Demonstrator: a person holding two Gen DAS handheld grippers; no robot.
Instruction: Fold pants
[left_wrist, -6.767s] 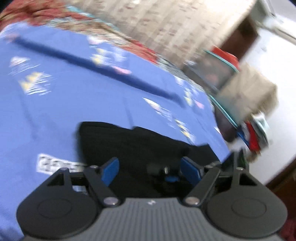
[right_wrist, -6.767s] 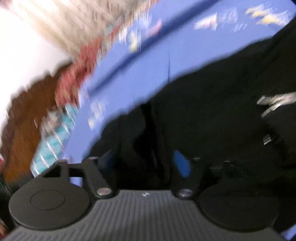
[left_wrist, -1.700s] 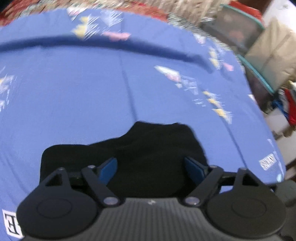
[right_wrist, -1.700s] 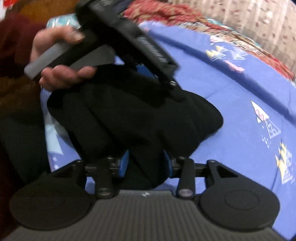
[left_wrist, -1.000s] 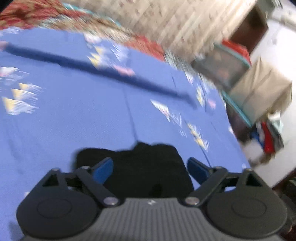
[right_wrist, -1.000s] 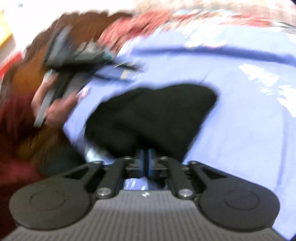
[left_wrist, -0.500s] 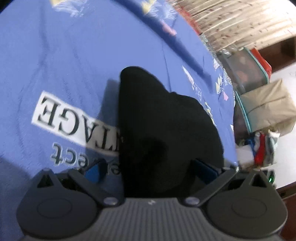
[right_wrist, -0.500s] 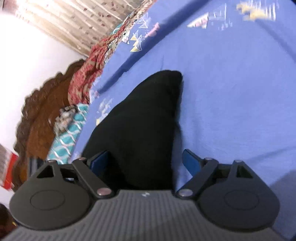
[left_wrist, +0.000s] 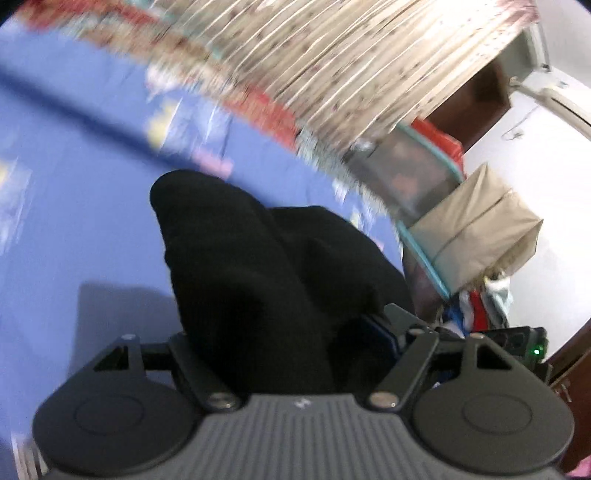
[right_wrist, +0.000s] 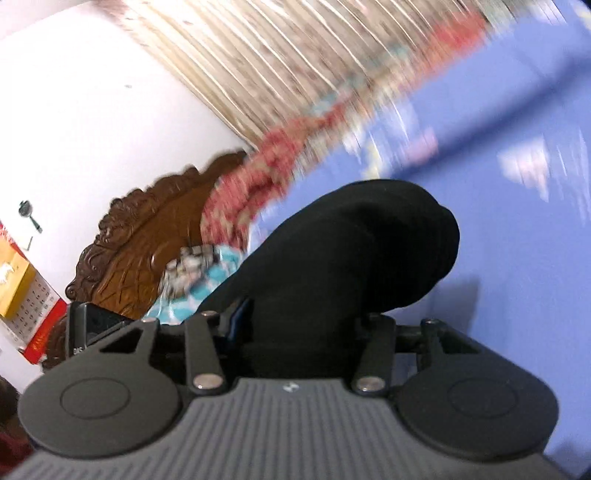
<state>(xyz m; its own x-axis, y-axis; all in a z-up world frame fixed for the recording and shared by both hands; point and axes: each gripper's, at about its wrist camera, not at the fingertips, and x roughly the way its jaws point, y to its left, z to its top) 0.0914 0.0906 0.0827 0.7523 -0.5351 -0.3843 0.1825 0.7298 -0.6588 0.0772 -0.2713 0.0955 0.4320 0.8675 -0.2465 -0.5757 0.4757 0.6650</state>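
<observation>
- Black cloth fills the middle of both wrist views: the pants (left_wrist: 258, 280), bunched into a thick bundle, rise from between the fingers of each hand-held gripper and reach forward over the bed (left_wrist: 74, 206), which has a blue sheet.
- The left hand-held gripper (left_wrist: 288, 339) has the bundle between its fingers and its jaws are closing; only a sliver of the right-side blue pad shows at the cloth's edge, so I cannot tell whether the pads press yet.
- The right hand-held gripper (right_wrist: 299, 325) also has the pants (right_wrist: 351, 251) between its fingers, jaws closing; the blue pad on its left lies against the cloth, the other is hidden, so a firm grip cannot be confirmed.
- Ahead of the right hand-held gripper, to its left, stands a carved wooden headboard (right_wrist: 147, 229); ahead of the left one, to its right, are a tan box (left_wrist: 476, 229) and a curtain (left_wrist: 332, 62).
- Judging by the compact shape, the folding looks mostly done, and both hands seem to be taking hold of the bundle.
- The next move likely calls for both grips to settle together, then lifting or setting the bundle down evenly so the 2 ends do not sag and undo the folds.
</observation>
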